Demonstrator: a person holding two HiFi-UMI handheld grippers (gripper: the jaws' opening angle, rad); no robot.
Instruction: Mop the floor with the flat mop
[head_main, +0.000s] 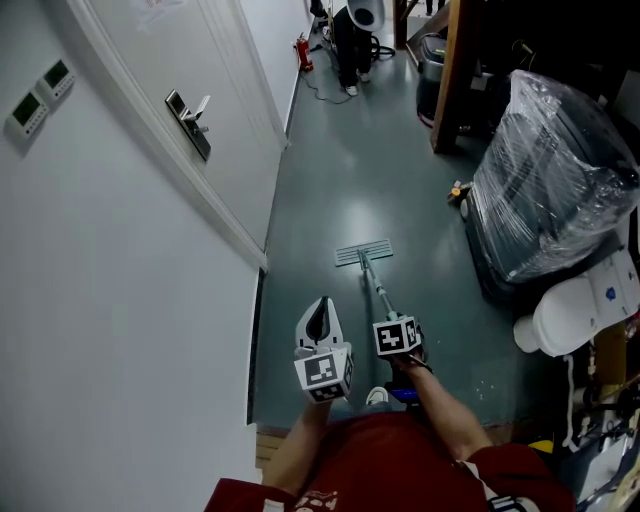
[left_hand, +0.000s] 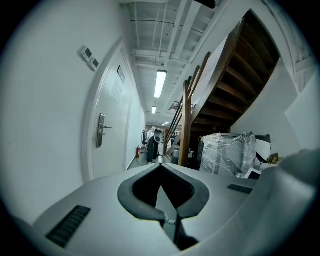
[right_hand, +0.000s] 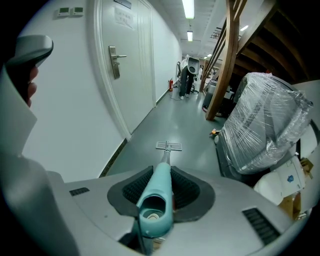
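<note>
— Right gripper view first: what has the right gripper (right_hand: 162, 174) got?
— Its two fingers are clamped on the handle (right_hand: 156, 197) of the flat mop. Dark ribbed pads (right_hand: 189, 187) press the smooth teal plastic tube from both sides, and the tube's open round end faces the camera.
— And beyond the grip?
— The teal tube narrows to a thin grey shaft that slopes down and away to the mop head (right_hand: 168, 146), a pale, ridged flat rectangle. It lies flat on the floor (right_hand: 185, 120), which is smooth, grey-green and faintly glossy. The head view puts it mid-corridor, just beyond both grippers.
— The left gripper (left_hand: 160, 166)?
— Fingertips together with nothing between them, only a rounded hollow behind the touching tips. It hangs just left of the right one, off the mop.
— What lies around them?
— On the left is a matt white wall and a white panelled door (head_main: 235, 150) with a metal lever (head_main: 190, 120). On the right sits a bulky dark load (head_main: 550, 180) wrapped in crinkled clear film, and near it a smooth white rounded object (head_main: 565, 318) with a blue label. A brown wooden post (head_main: 450, 80) stands farther off.
— Any containers?
— A dark bin-like tub (head_main: 430, 70) stands far right beside the post. I cannot tell what it holds.
</note>
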